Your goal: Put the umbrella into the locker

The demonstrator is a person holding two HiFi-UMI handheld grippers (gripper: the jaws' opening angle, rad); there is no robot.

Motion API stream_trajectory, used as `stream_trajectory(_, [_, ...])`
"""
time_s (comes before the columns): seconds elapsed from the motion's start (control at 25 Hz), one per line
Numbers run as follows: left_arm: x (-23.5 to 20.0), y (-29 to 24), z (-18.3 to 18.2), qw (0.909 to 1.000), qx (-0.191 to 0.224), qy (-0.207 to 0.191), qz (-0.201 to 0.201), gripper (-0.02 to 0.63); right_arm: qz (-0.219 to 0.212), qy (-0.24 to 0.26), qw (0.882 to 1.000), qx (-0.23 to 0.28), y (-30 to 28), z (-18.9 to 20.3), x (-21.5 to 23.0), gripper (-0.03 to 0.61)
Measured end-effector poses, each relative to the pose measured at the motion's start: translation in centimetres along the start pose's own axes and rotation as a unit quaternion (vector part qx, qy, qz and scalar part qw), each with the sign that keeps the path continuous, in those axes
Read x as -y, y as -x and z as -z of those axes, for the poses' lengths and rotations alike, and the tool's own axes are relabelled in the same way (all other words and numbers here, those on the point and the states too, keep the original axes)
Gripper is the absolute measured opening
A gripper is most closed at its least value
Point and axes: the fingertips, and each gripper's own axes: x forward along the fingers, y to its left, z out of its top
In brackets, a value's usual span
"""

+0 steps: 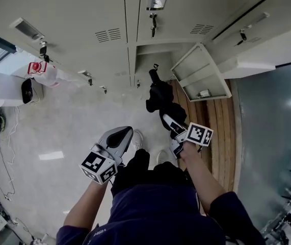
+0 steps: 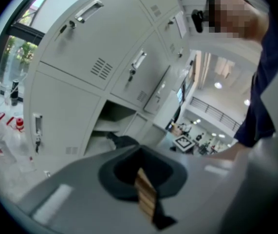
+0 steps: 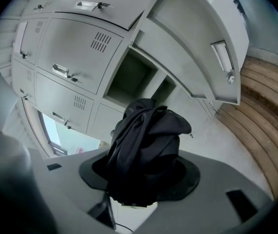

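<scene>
A folded black umbrella point(image 1: 159, 98) hangs out in front of my right gripper point(image 1: 169, 120), which is shut on its lower end. In the right gripper view the crumpled fabric point(image 3: 146, 150) fills the space between the jaws and hides the pads. Just beyond it a low locker compartment point(image 1: 153, 60) stands open, its door point(image 1: 201, 75) swung out to the right. My left gripper point(image 1: 125, 132) hovers lower left of the umbrella, apart from it. It is shut, with nothing between its tan pads point(image 2: 146, 194).
Closed grey lockers point(image 1: 84, 19) with keys in their locks line the wall. A plastic bag with red print point(image 1: 43, 73) and a white box point(image 1: 7, 88) sit at the left on the pale floor. Wooden boards point(image 1: 214, 121) and a glass wall lie to the right.
</scene>
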Motion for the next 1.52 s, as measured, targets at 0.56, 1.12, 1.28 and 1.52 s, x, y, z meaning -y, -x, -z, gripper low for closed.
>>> stream_trajectory(0.56, [-5.8, -2.5, 3.7, 0.9986, -0.032, 0.036, -0.023, 0.003, 0.102, 0.114, 0.988, 0.008, -11.8, -5.0, 7.2, 0.222])
stream_trajectory(1.12, [-6.0, -6.5, 9.8, 0.9952, -0.044, 0.066, -0.057, 0.003, 0.162, 0.232, 0.959, 0.025, -21.4, -10.6, 14.5, 0.222])
stream_trajectory(1.28, [-6.5, -6.6, 11.4, 0.9926, -0.048, 0.082, -0.075, 0.003, 0.179, 0.270, 0.946, 0.023, -24.0, -11.8, 15.5, 0.222])
stream_trajectory(1.52, [-7.3, -8.2, 12.2, 0.9917, -0.038, 0.090, -0.083, 0.003, 0.195, 0.304, 0.932, 0.039, -27.1, -13.5, 16.5, 0.222])
